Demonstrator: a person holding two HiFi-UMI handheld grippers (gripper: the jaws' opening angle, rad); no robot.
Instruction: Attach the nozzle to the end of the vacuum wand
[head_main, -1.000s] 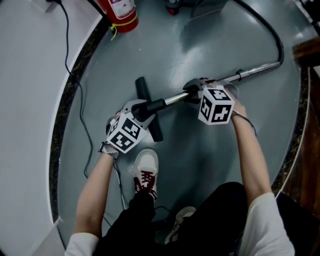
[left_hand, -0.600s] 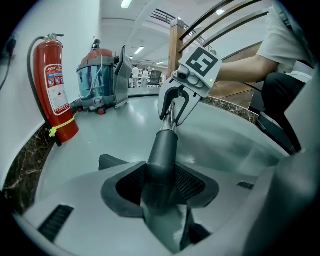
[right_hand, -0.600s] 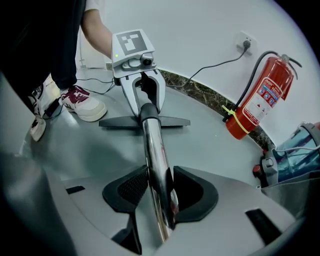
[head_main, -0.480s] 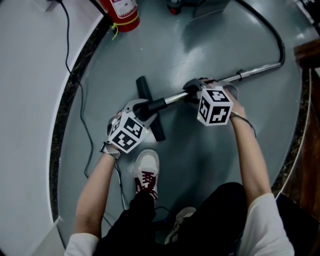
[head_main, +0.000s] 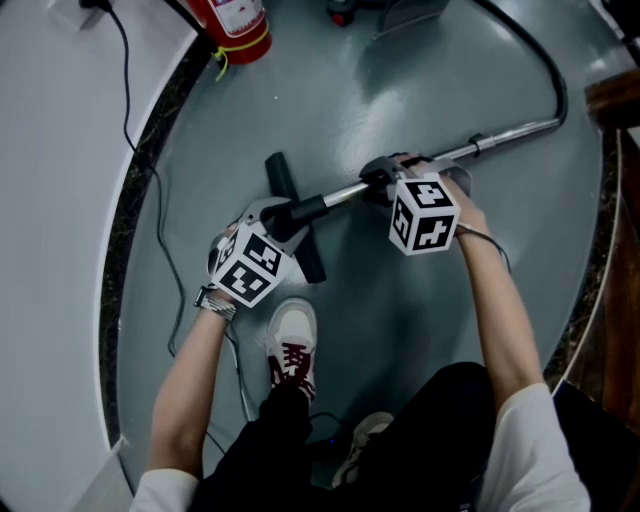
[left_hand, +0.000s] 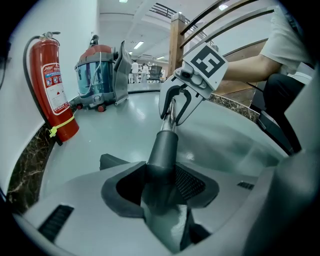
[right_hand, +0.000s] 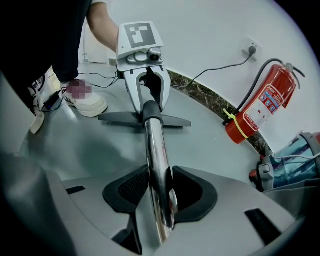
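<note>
The black floor nozzle (head_main: 297, 222) lies on the grey floor, its dark neck (left_hand: 162, 155) pointing at the chrome wand (head_main: 500, 135). The wand's end sits in the mouth of the neck (right_hand: 150, 109). My left gripper (head_main: 285, 215) is shut on the neck, which fills the gap between its pads (left_hand: 161, 185). My right gripper (head_main: 378, 185) is shut on the chrome wand (right_hand: 156, 165); its jaws have just been closing a little further on the tube. Both grippers point steeply down, facing each other along the wand.
A red fire extinguisher (head_main: 235, 25) stands by the dark stone kerb (head_main: 130, 230). The vacuum canister (left_hand: 100, 75) sits beyond it, with its hose (head_main: 545, 70) curving to the wand. A black cable (head_main: 150, 170) trails on the left. The person's shoe (head_main: 292, 345) is near the nozzle.
The picture has shifted slightly left. Both grippers keep their holds, and the wand and nozzle stay where they were.
</note>
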